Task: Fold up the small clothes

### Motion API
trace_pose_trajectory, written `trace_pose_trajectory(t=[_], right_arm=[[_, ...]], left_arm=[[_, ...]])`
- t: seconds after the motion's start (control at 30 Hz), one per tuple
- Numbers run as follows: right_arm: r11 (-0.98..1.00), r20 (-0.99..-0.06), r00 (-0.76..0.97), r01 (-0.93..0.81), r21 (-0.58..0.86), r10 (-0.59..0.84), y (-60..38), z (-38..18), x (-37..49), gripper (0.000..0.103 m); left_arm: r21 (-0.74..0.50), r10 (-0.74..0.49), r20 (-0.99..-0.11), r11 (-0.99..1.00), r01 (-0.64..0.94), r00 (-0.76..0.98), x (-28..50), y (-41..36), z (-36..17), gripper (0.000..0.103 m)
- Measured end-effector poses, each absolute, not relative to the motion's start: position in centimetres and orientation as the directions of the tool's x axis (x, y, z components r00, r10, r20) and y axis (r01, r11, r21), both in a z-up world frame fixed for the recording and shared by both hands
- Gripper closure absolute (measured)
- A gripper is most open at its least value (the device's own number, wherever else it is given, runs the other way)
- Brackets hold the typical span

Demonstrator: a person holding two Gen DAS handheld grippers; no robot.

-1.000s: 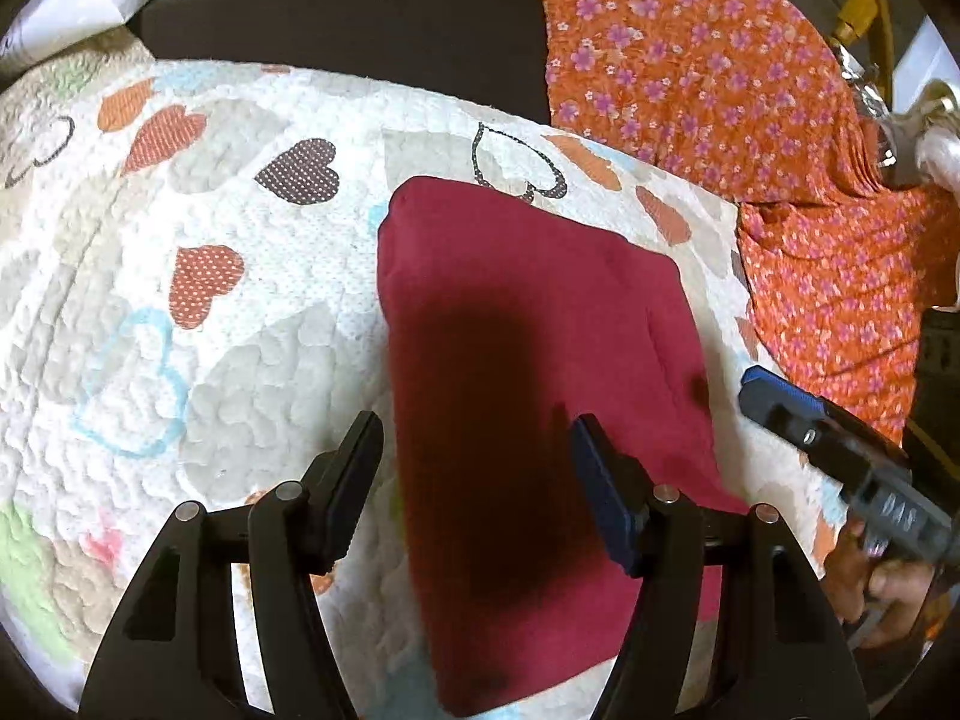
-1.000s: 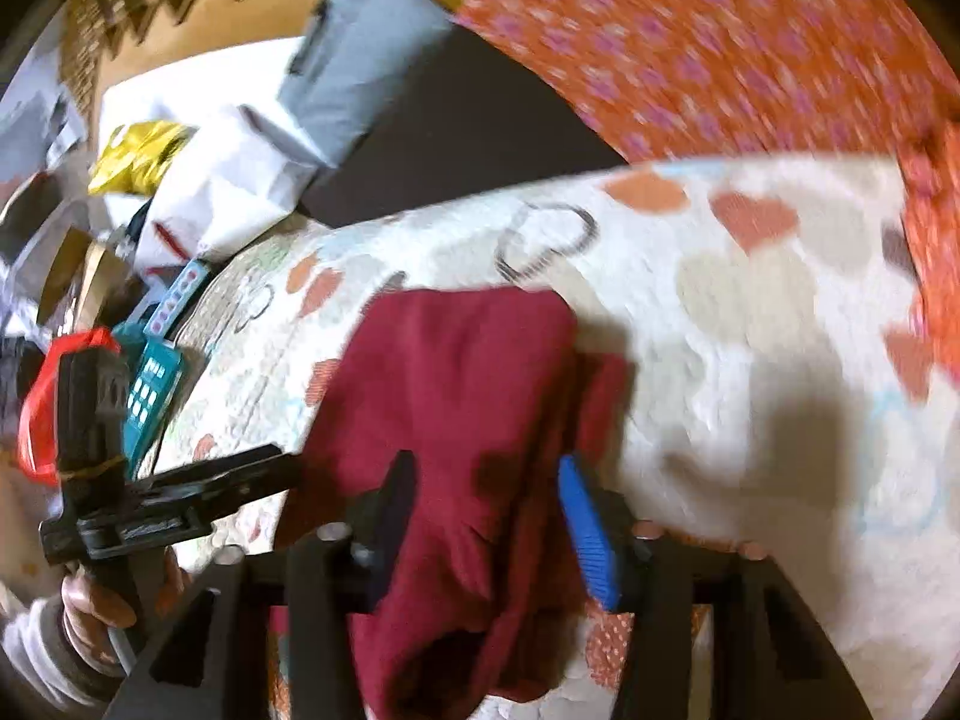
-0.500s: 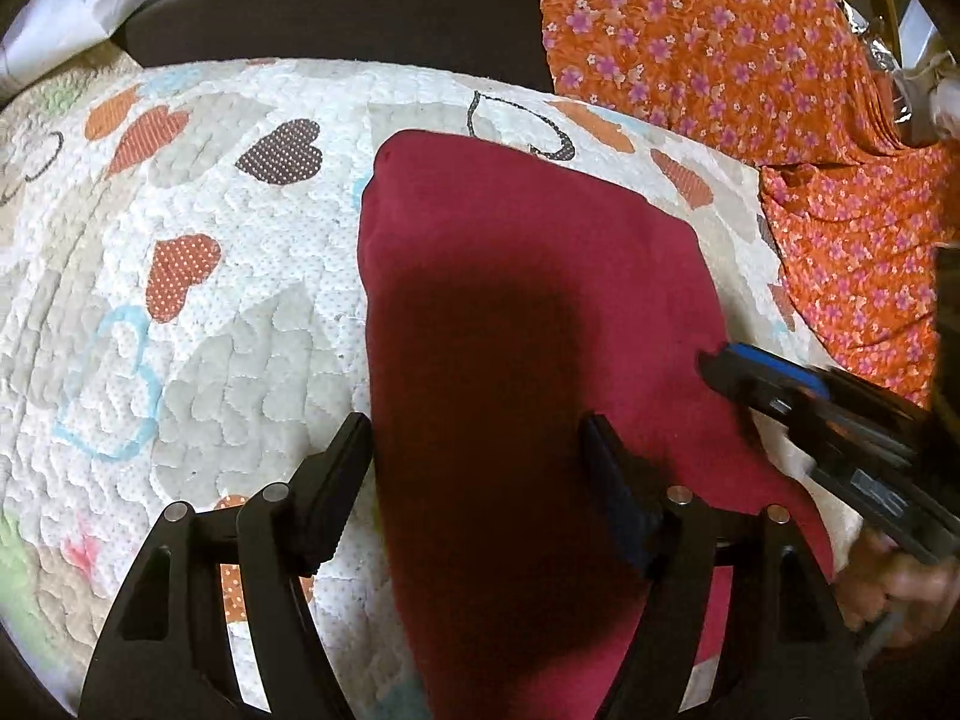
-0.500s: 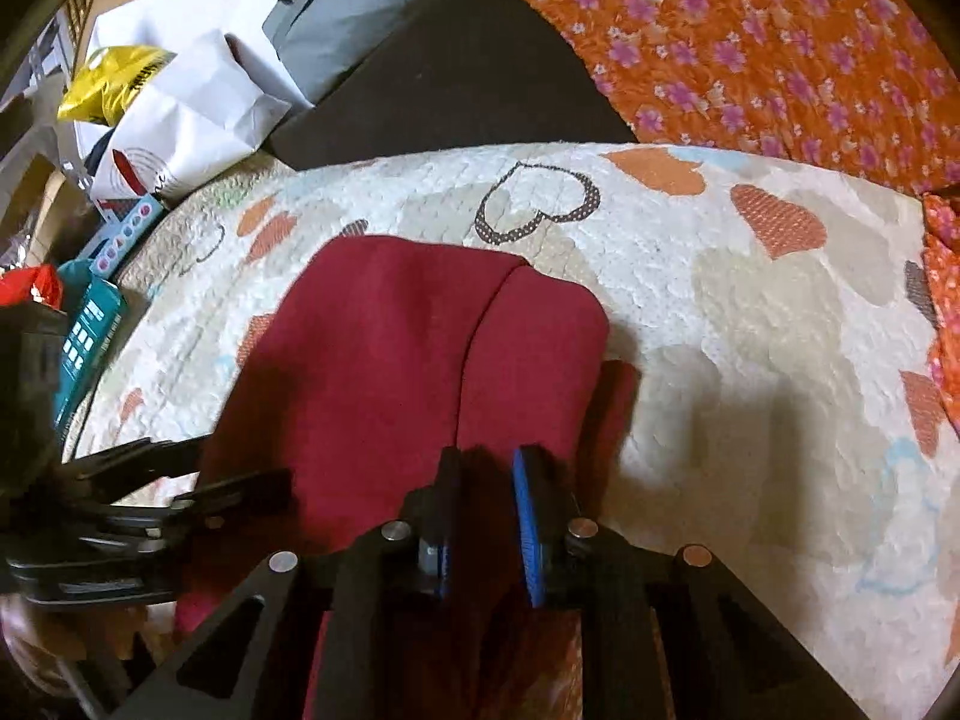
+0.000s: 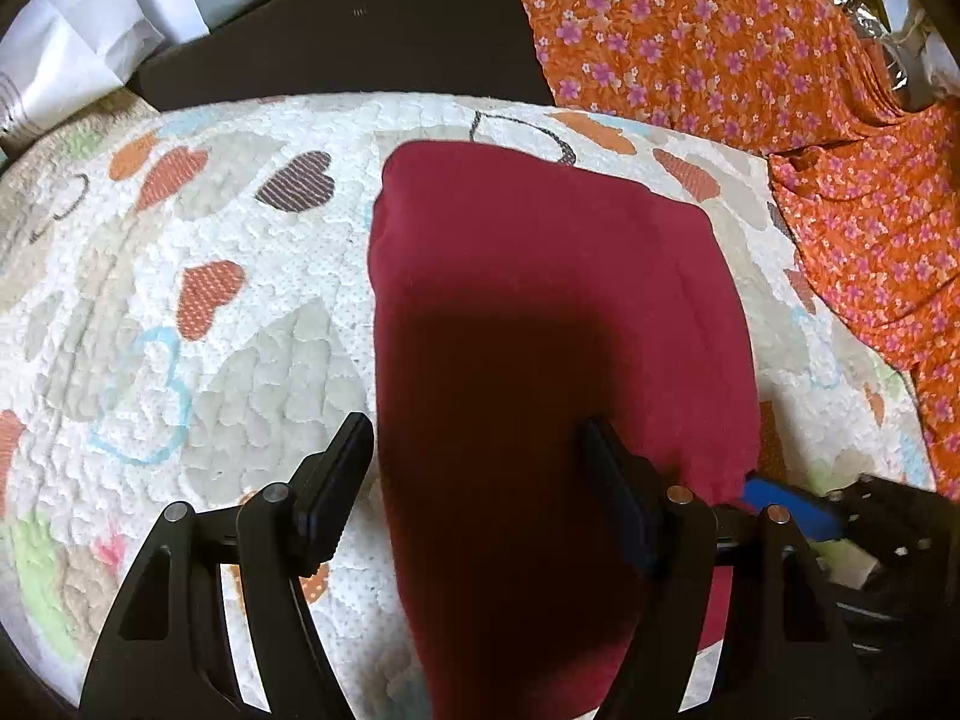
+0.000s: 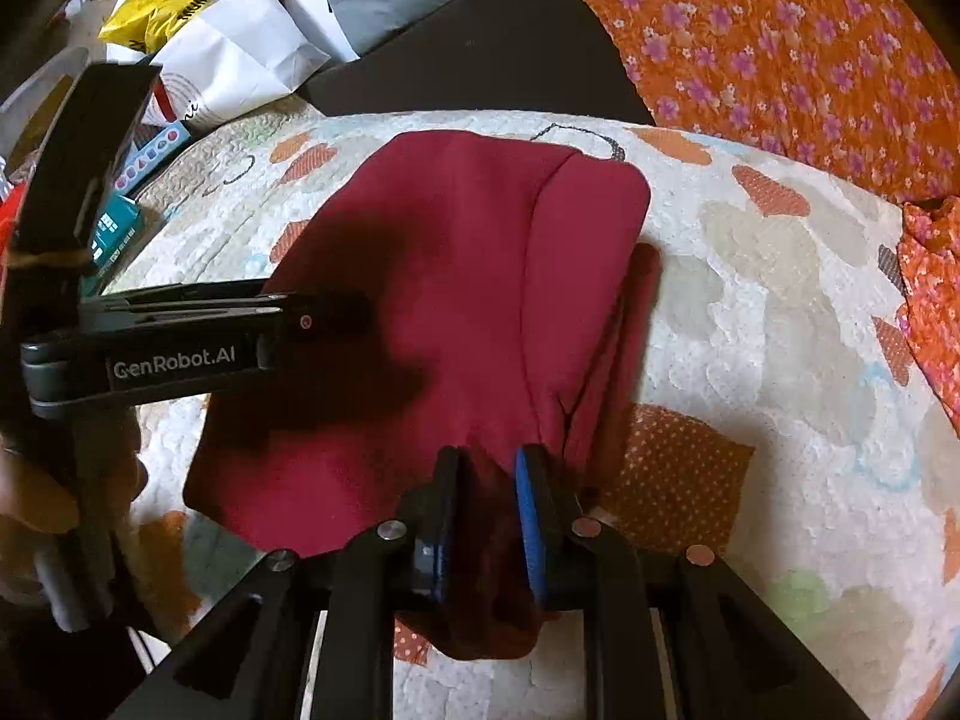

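A folded dark red garment (image 5: 540,312) lies on a white quilt with heart patterns (image 5: 210,300); it also shows in the right wrist view (image 6: 456,276). My left gripper (image 5: 474,468) is open and hovers low over the garment's near left part, one finger over the quilt, one over the cloth. My right gripper (image 6: 489,474) is shut on the garment's near right edge, with bunched cloth between its jaws. The left gripper's body (image 6: 174,354) reaches in from the left in the right wrist view. The right gripper's blue pad (image 5: 786,510) shows at the garment's right edge.
An orange flowered cloth (image 5: 780,78) covers the far right. A dark surface (image 5: 360,42) lies behind the quilt. White paper bags (image 6: 240,60), a yellow bag (image 6: 156,6) and teal boxes (image 6: 114,228) crowd the far left.
My right gripper closed from open onto the garment's near right edge and now holds it. My left gripper stayed open and moved a little lower over the garment.
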State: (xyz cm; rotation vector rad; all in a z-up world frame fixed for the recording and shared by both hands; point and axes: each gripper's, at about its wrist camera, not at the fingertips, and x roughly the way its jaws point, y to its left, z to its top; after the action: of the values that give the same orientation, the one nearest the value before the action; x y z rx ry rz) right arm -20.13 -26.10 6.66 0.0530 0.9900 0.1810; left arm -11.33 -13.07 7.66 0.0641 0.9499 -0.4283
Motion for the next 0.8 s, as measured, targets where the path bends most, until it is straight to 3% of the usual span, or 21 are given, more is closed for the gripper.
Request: trace_pose_trajectory(t=[0.23, 0.4, 0.8], right_arm=[[0.988, -0.779, 0.609, -0.063, 0.140, 0.149, -26.6, 11.4, -21.9, 0.083], [0.996, -0.757, 0.651, 0.017, 0.086, 0.054, -26.6, 13.3, -22.7, 0.061], [0.995, -0.738, 0.673, 0.021, 0.095, 0.056, -26.0, 14.8, -23.4, 0.059]], left_arm=[[-0.075, -0.272, -0.754, 0.940, 0.333, 0.598, -13.8, -12.1, 9.8, 0.031], [-0.033, -0.236, -0.697, 0.954, 0.299, 0.677, -16.0, -11.4, 11.9, 0.031], [-0.028, -0.214, -0.680, 0.963, 0.267, 0.702, -18.0, -10.0, 13.1, 0.031]])
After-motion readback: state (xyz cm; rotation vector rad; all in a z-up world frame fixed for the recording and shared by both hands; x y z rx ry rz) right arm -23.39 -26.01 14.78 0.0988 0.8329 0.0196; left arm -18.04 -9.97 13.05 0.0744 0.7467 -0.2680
